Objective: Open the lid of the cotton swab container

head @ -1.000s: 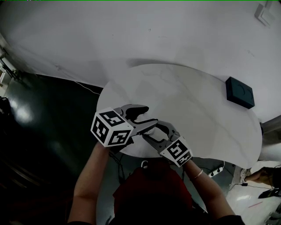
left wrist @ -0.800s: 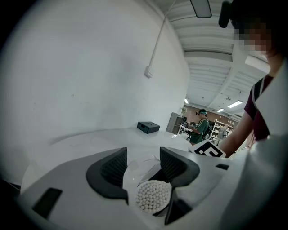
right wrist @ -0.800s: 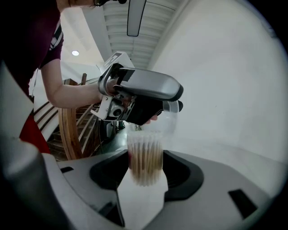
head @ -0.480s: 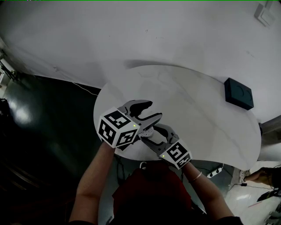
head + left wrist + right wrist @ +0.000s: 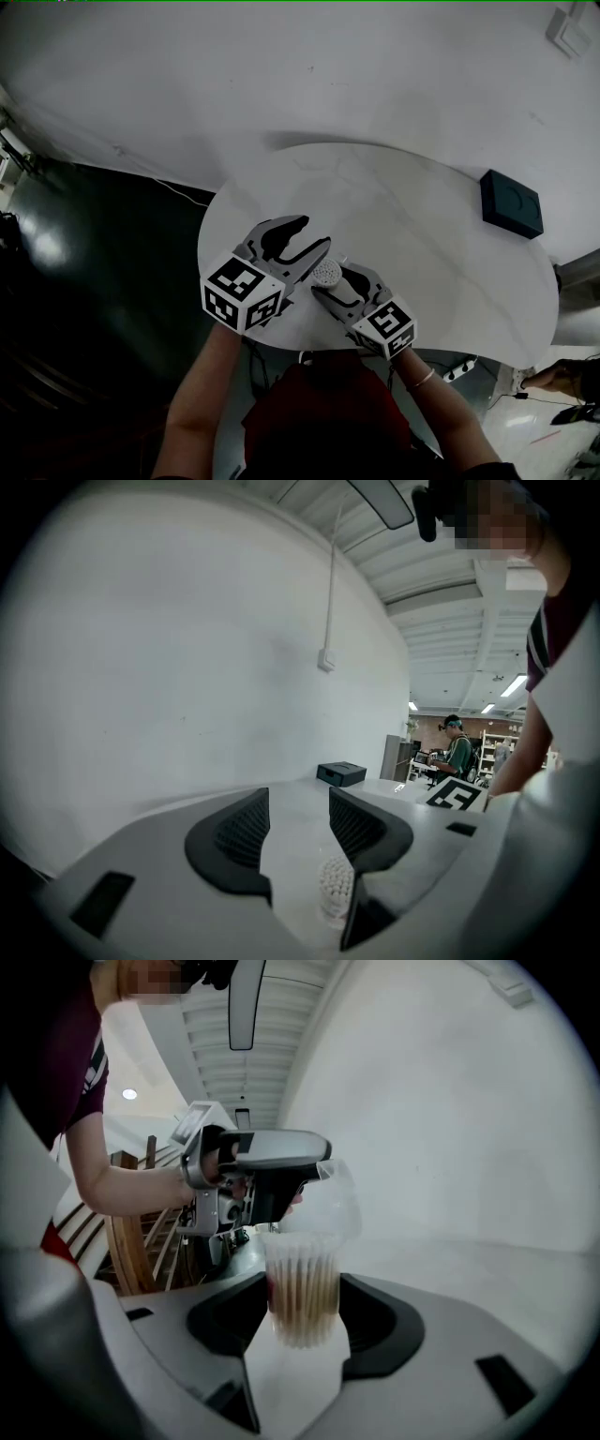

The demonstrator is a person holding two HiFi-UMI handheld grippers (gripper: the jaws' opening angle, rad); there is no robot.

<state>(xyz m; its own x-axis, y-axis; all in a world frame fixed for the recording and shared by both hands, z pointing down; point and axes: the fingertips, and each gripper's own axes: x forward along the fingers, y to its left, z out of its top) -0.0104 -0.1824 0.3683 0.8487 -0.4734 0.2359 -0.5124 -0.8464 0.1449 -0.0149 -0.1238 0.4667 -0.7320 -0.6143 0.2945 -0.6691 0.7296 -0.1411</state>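
Right fingers (image 5: 380, 1321) pinch the container (image 5: 302, 1288), lid (image 5: 337, 1206) up; I see left fingers (image 5: 230, 841) spread, just narrowing, empty beside it, both pointing slightly down.

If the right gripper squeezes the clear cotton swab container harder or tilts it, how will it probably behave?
The cotton swab container looks like thin clear plastic, so it probably flexes in the right gripper. Holding only swabs, it is likely light. Its lid seems tipped open, so tilting may spill swabs.
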